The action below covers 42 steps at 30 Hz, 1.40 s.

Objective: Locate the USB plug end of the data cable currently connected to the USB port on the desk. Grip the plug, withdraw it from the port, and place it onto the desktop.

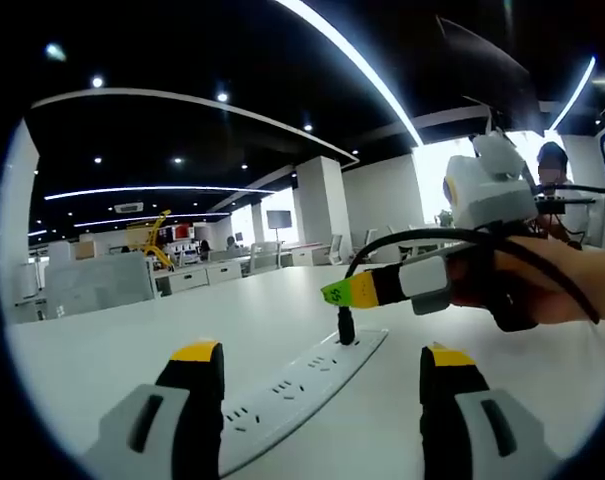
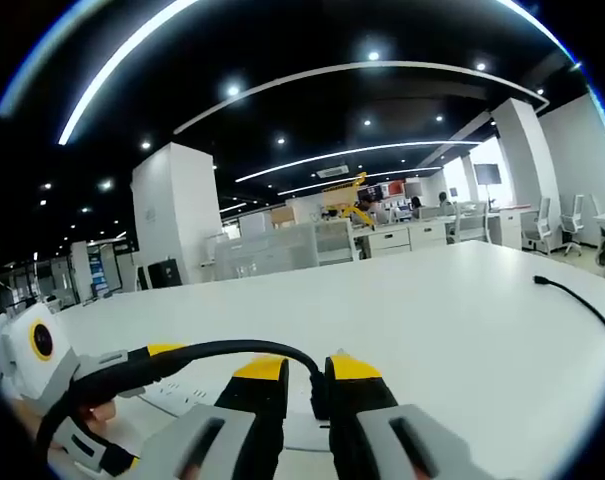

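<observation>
A white power strip point(image 1: 292, 388) lies on the white desk point(image 1: 132, 340). A black USB plug point(image 1: 346, 326) stands upright in its far end. From the plug a black cable point(image 1: 422, 238) loops up and off to the right. My right gripper point(image 1: 354, 292), held by a hand point(image 1: 552, 285), comes in from the right and sits on top of the plug. In the right gripper view its yellow-tipped jaws point(image 2: 307, 375) are closed on the plug point(image 2: 320, 390), with the cable point(image 2: 212, 350) arcing left. My left gripper point(image 1: 320, 355) stands open on either side of the strip, nothing between its jaws.
A second loose black cable end point(image 2: 572, 295) lies on the desk far to the right. The left gripper point(image 2: 147, 405) shows at the lower left of the right gripper view, over the strip point(image 2: 182, 398). Office desks, chairs and pillars stand beyond the desk's far edge.
</observation>
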{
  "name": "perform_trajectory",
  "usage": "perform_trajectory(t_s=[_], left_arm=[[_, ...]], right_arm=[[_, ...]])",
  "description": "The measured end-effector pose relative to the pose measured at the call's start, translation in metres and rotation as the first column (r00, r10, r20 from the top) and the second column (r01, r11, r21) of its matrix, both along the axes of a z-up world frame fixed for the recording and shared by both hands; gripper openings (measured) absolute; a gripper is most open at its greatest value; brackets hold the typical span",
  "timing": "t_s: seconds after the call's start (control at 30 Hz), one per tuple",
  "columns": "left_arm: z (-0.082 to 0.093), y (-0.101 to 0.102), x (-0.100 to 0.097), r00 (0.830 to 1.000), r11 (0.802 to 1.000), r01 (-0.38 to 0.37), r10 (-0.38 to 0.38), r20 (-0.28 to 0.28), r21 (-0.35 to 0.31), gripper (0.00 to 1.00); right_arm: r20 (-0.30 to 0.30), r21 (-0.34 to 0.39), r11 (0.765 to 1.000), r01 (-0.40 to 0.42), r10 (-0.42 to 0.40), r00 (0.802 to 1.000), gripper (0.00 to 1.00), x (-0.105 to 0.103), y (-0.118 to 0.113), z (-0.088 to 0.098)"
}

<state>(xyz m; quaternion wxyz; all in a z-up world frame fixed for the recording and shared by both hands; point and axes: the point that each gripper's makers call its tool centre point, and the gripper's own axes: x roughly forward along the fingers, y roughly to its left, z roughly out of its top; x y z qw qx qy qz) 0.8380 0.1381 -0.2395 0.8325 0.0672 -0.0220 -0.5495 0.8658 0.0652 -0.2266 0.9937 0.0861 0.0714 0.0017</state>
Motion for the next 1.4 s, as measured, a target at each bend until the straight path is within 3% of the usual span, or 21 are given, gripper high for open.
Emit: perform_trajectory(t_s=[0.47, 1.03, 1.3, 1.4], left_arm=[[-0.0027, 0.0005, -0.0012, 1.000, 1.000, 0.000, 0.000, -0.017, 0.001, 0.80], [-0.0035, 0.0000, -0.0025, 1.000, 1.000, 0.004, -0.004, -0.018, 0.006, 0.80], [-0.0032, 0.0006, -0.0032, 1.000, 1.000, 0.005, -0.005, -0.021, 0.004, 0.80], [-0.0030, 0.0006, -0.0033, 1.000, 1.000, 0.006, -0.006, -0.022, 0.003, 0.80]], right_arm=[[0.004, 0.006, 1.000, 0.012, -0.012, 1.000, 0.17, 0.0053, -0.0026, -0.0015], [-0.008, -0.040, 0.999, 0.014, -0.014, 1.000, 0.14, 0.0079, -0.0024, -0.0026], [-0.013, -0.086, 0.996, 0.019, -0.020, 1.000, 0.11, 0.0069, -0.0021, -0.0031], [-0.020, -0.181, 0.983, 0.024, -0.028, 0.999, 0.08, 0.0057, -0.0033, -0.0020]])
